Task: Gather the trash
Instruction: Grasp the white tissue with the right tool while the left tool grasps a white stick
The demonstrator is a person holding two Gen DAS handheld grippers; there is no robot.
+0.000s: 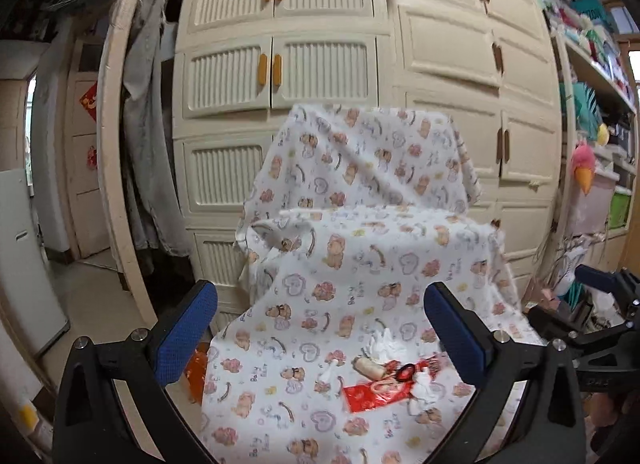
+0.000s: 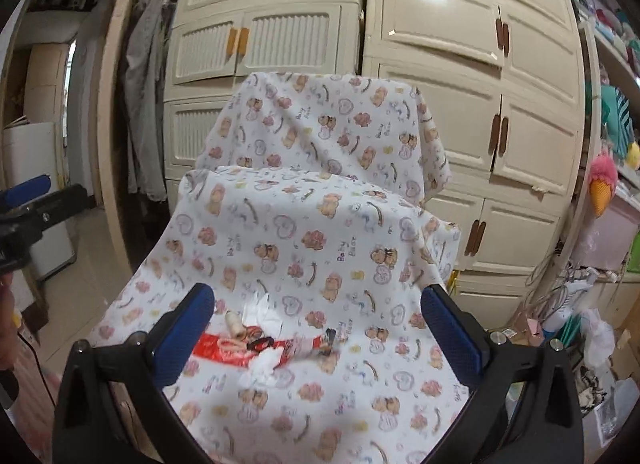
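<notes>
A small heap of trash lies on a surface draped in a bear-print cloth. It holds a red plastic wrapper, crumpled white tissue, a small tan roll and a dark scrap. My left gripper hovers above and before the heap, open, nothing between its blue pads. My right gripper is likewise open and empty, raised over the same heap. Each gripper shows at the edge of the other's view.
Cream cabinets stand behind the draped furniture. Grey clothes hang at the left. Shelves with bags and toys and floor clutter fill the right. An orange bag lies on the floor at the left.
</notes>
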